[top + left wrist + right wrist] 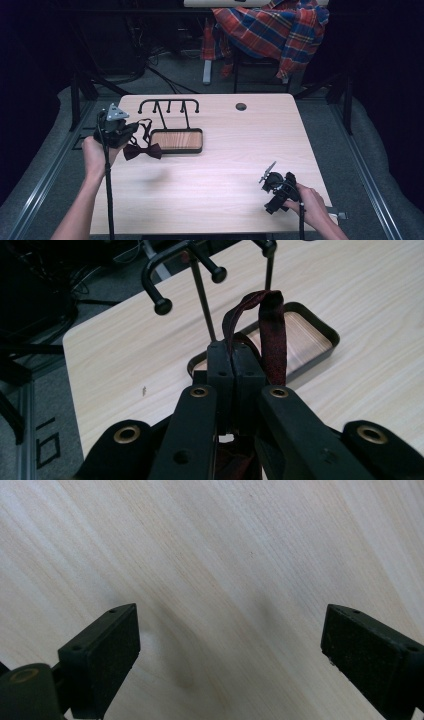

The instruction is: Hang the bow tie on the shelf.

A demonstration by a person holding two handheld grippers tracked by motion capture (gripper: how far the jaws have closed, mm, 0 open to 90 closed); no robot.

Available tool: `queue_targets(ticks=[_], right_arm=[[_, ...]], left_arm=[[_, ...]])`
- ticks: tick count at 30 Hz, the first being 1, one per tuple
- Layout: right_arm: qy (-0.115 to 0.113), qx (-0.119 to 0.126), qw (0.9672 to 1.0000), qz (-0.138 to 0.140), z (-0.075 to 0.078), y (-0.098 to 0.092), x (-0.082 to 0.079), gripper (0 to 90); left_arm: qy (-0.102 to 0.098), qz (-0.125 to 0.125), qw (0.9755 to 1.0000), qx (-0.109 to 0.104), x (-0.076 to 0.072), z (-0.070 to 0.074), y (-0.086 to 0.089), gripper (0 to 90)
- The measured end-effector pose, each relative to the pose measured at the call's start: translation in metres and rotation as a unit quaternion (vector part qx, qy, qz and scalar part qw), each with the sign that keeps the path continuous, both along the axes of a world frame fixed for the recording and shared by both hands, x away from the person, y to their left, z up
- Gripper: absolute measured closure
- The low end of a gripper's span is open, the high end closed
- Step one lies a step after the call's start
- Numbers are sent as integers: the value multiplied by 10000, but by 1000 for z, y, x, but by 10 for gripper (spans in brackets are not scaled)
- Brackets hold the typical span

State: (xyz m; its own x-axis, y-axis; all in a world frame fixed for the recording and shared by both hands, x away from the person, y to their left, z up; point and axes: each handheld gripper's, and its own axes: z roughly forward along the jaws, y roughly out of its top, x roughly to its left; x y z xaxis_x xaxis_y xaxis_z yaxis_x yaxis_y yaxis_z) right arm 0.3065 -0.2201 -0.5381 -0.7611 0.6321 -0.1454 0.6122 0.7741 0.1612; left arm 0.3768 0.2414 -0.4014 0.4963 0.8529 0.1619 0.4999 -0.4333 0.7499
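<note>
A dark red bow tie (143,150) hangs by its strap just left of a black hook stand (169,106) with a wooden tray base (176,140). My left gripper (131,129) is shut on the strap; in the left gripper view the strap (267,335) loops up out of the closed jaws (234,371), with the stand's hooks (163,306) just beyond. My right gripper (268,186) rests low over the table's front right, held by a hand. Its jaws (230,650) stand wide open over bare wood with nothing between them.
The light wooden table (225,165) has a cable hole (241,106) near its far edge. Behind the table, a plaid shirt (270,30) is draped over a chair. Metal rails and grey floor flank the table on both sides.
</note>
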Motion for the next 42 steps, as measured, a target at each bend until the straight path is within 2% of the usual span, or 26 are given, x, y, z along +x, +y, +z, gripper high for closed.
queue_targets(ticks=[2, 4, 8, 11, 16, 17, 18, 21, 25, 28, 29, 35, 38, 42], right_arm=[[-52, -8, 10000, 1, 2, 0, 0, 87], [-32, 32, 10000, 44, 3, 2, 1, 87], [25, -48, 9999, 118, -1, 5, 1, 88], [21, -28, 10000, 69, -1, 3, 1, 89], [8, -43, 9999, 112, 1, 6, 1, 91], [27, 14, 9999, 98, 0, 6, 0, 90], [29, 50, 10000, 75, -2, 6, -1, 90], [44, -90, 9999, 71, 0, 1, -3, 91], [23, -29, 10000, -30, 0, -6, -5, 91], [55, -99, 9999, 2, 1, -7, -6, 91], [31, -26, 10000, -48, 0, -7, -8, 91], [46, -30, 10000, -77, 0, -8, -9, 91], [45, -32, 10000, -77, 0, -8, -9, 91], [71, -81, 9999, -41, 0, -8, -9, 91]], left_arm=[[16, 34, 10000, -21, 3, 2, 0, 886], [12, 54, 10000, 14, 5, 3, 0, 886], [21, 116, 9999, 76, 11, 4, 2, 886], [51, 164, 9998, 59, 16, 3, 3, 886], [66, 142, 9998, 80, 22, 3, 2, 886], [66, 149, 9998, 73, 23, 3, 1, 886], [70, 129, 9998, 93, 24, 4, 1, 886], [13, 136, 9999, 35, 27, 3, 0, 886], [34, 157, 9999, 37, 32, 3, -3, 886], [27, 152, 9999, 52, 36, 3, -4, 886], [20, 157, 9999, 46, 37, 4, -5, 886], [9, 167, 9997, 174, 44, 7, -7, 886], [0, 290, 9989, 380, 48, 7, -8, 886], [24, 381, 9983, 450, 53, 5, -5, 886]])
